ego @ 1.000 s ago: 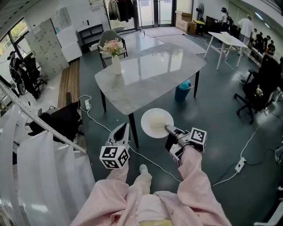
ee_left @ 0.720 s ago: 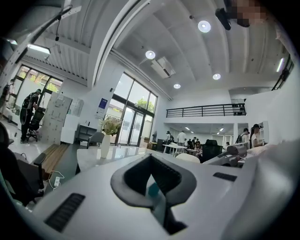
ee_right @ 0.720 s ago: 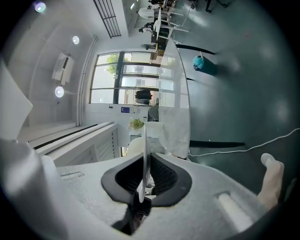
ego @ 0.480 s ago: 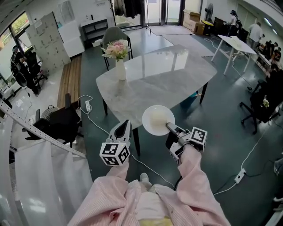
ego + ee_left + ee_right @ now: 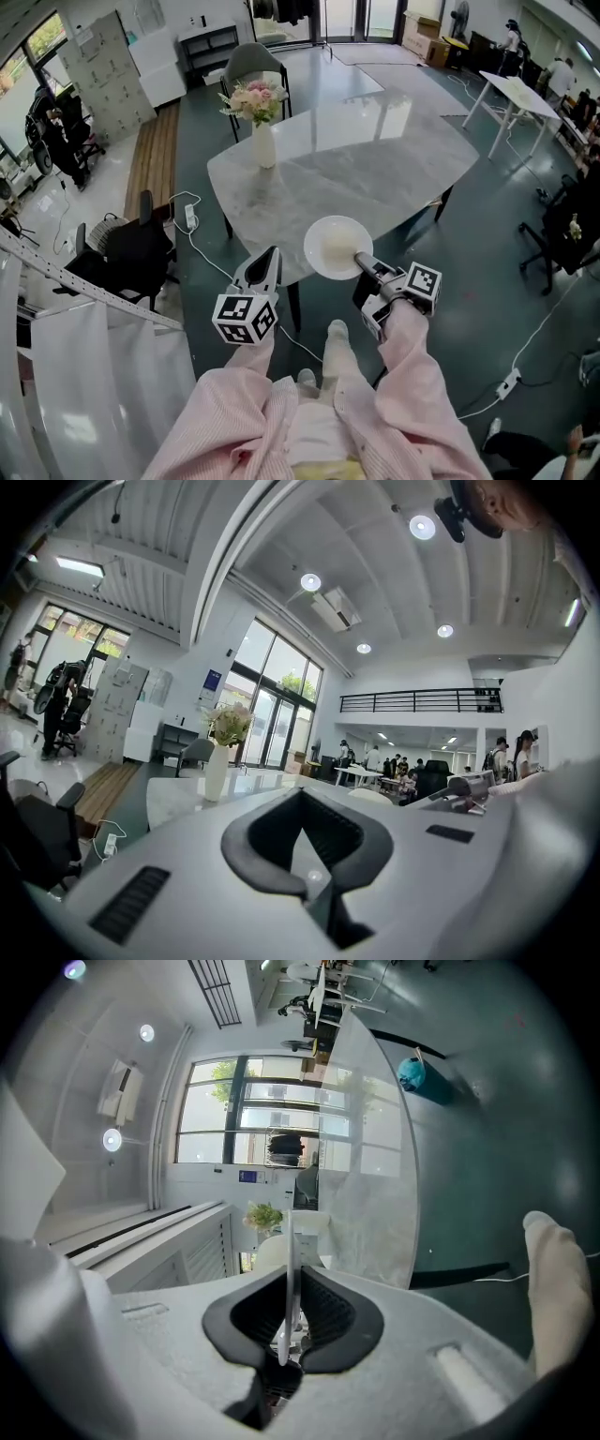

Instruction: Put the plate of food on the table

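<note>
A white plate (image 5: 336, 246) with a pale smear of food at its middle hangs level over the near edge of the grey marble table (image 5: 375, 159). My right gripper (image 5: 361, 259) is shut on the plate's near rim. In the right gripper view the plate (image 5: 291, 1269) shows edge-on between the pads of that gripper (image 5: 286, 1335). My left gripper (image 5: 270, 255) hangs just short of the table's near edge, left of the plate, shut and holding nothing. Its gripper view looks level across the table (image 5: 178, 794), with the jaws (image 5: 302, 841) together.
A white vase of pink flowers (image 5: 262, 141) stands at the table's far left, also in the left gripper view (image 5: 217, 771). A grey chair (image 5: 253, 66) is behind it. A black office chair (image 5: 131, 253) and floor cables (image 5: 192, 220) lie left. White garments (image 5: 56, 375) hang at near left.
The person has stepped toward the table. The plate in my right gripper has gone from short of the table to over its near edge. A foot now shows below.
</note>
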`<state>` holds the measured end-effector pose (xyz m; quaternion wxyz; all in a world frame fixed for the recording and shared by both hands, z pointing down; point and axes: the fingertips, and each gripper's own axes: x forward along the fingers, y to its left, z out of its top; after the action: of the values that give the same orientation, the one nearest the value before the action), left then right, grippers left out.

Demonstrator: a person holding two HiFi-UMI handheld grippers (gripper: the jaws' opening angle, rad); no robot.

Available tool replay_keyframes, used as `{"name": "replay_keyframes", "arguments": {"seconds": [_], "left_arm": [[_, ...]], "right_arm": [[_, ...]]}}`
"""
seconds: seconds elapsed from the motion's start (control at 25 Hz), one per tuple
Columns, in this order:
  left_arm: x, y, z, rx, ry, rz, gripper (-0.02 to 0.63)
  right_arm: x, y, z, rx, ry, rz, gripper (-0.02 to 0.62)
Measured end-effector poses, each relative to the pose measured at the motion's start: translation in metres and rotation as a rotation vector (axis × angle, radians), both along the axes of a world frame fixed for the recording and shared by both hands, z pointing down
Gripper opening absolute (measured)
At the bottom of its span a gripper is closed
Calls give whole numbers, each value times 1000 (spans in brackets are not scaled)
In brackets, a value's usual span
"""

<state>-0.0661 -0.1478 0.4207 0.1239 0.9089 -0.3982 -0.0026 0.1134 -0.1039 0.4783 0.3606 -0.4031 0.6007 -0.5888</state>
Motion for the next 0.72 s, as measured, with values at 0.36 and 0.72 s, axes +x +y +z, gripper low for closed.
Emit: {"name": "replay_keyframes", "arguments": {"seconds": [0.36, 0.72], "left_arm": [[9, -94, 44, -85, 7, -90, -3], [20, -187, 90, -208, 17, -179, -3]], "right_arm": [[14, -107, 31, -12, 13, -81, 26], [25, -221, 66, -17, 61, -141, 25]]}}
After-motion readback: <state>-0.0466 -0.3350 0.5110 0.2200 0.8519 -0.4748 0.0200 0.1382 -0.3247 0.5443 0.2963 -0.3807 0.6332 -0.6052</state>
